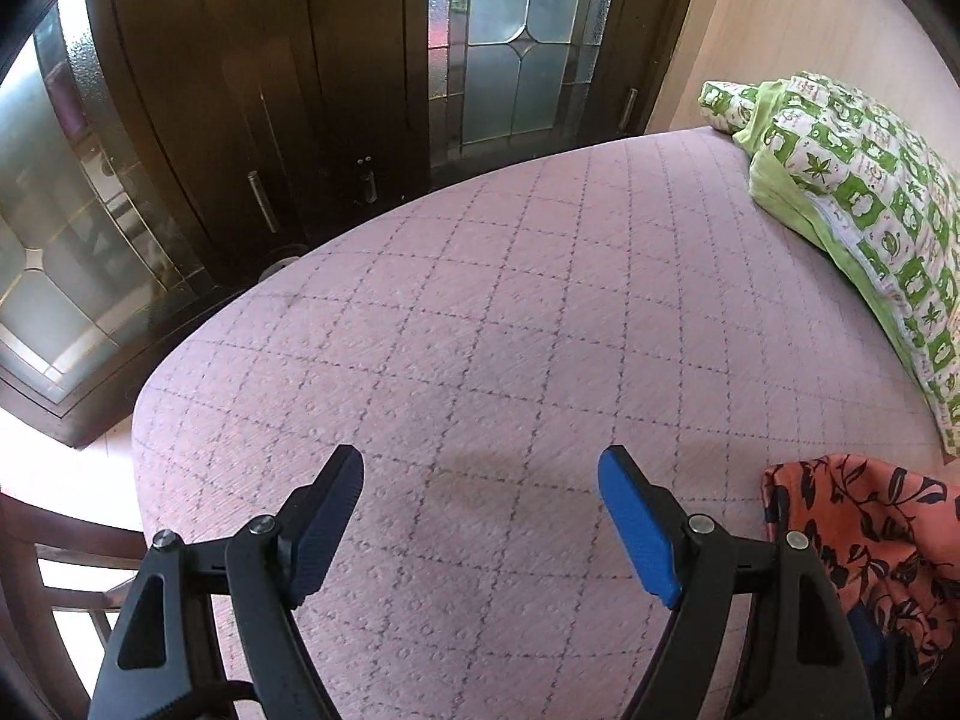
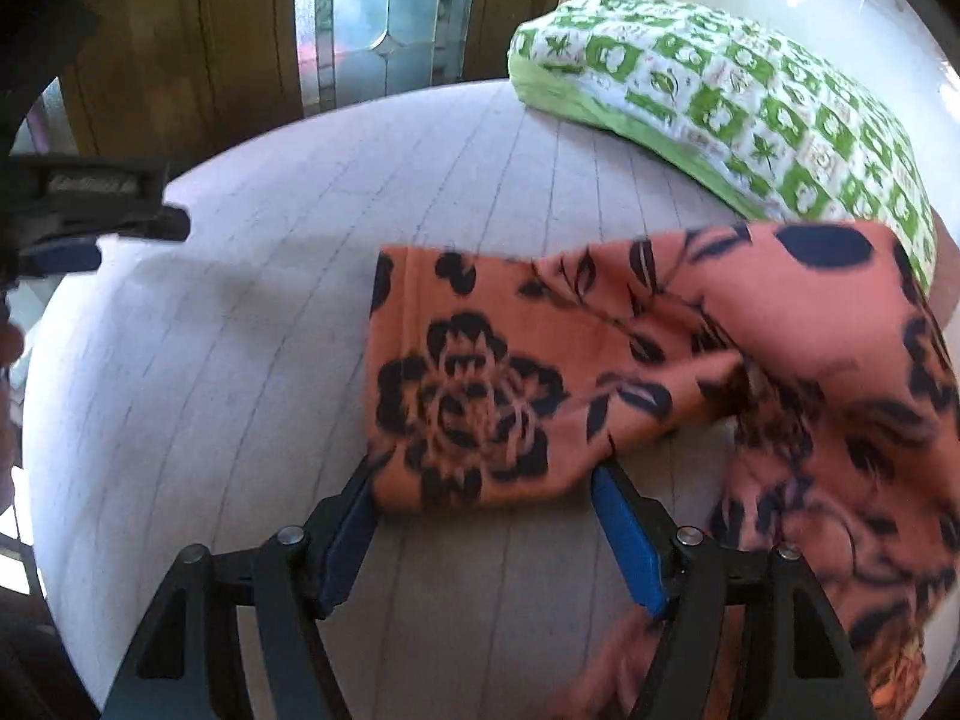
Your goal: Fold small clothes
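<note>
An orange cloth with a dark floral print lies rumpled on the pink quilted bed; its edge also shows at the lower right of the left wrist view. My right gripper is open, its fingertips at the cloth's near edge, which lies across the gap between them. My left gripper is open and empty above bare bed, left of the cloth. It also shows at the left edge of the right wrist view.
A green-and-white patterned pillow lies at the bed's far right, also seen in the right wrist view. Dark wooden doors with glass panes stand beyond the bed. A wooden chair is at the bed's left corner.
</note>
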`<state>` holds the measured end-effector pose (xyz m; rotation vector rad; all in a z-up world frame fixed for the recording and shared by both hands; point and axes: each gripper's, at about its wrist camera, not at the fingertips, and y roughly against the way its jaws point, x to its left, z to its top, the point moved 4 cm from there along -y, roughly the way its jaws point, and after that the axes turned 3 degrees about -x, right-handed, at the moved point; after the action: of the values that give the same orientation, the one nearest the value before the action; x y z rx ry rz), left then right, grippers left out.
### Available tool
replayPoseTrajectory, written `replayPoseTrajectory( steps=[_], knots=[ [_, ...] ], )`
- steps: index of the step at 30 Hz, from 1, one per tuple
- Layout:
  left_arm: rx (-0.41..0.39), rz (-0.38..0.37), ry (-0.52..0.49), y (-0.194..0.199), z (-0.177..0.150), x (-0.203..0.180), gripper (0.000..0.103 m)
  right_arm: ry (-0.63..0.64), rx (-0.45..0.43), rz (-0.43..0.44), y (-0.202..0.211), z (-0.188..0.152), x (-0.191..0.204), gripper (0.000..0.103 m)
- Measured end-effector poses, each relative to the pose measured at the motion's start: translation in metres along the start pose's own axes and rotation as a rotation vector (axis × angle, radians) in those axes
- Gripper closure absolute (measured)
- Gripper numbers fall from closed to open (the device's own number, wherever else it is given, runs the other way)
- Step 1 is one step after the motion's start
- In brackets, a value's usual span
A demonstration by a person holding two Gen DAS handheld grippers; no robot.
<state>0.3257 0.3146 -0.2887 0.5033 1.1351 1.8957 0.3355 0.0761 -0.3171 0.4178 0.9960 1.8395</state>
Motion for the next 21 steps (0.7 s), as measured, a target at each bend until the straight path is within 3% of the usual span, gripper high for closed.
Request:
replayPoseTrajectory(
  steps=[1, 3, 6, 12, 18, 21],
  knots=[
    [-0.002, -0.001, -0.001, -0.001, 0.000, 0.000, 0.022, -0.014, -0.009, 0.017, -0.003, 0.005, 0.000, 0.042],
    [-0.002, 0.000, -0.008, -0.003, 0.000, -0.002, 0.022, -0.016, -0.021, 0.020, -0.008, 0.011, 0.002, 0.064],
    [0.000, 0.003, -0.014, -0.004, -0.001, -0.003, 0.022, -0.033, -0.013, 0.014, -0.007, 0.016, 0.004, 0.082],
    [-0.020, -0.009, -0.027, 0.003, -0.006, -0.015, 0.022, -0.278, -0.082, 0.113, 0.038, 0.021, -0.035, 0.088],
    [-0.072, -0.039, -0.098, 0.023, -0.018, -0.047, 0.022, -0.564, -0.321, 0.324, 0.154, 0.023, -0.108, 0.088],
    [-0.095, -0.082, -0.148, 0.034, -0.028, -0.071, 0.022, -0.743, -0.501, 0.409, 0.225, 0.012, -0.165, 0.088]
  ],
)
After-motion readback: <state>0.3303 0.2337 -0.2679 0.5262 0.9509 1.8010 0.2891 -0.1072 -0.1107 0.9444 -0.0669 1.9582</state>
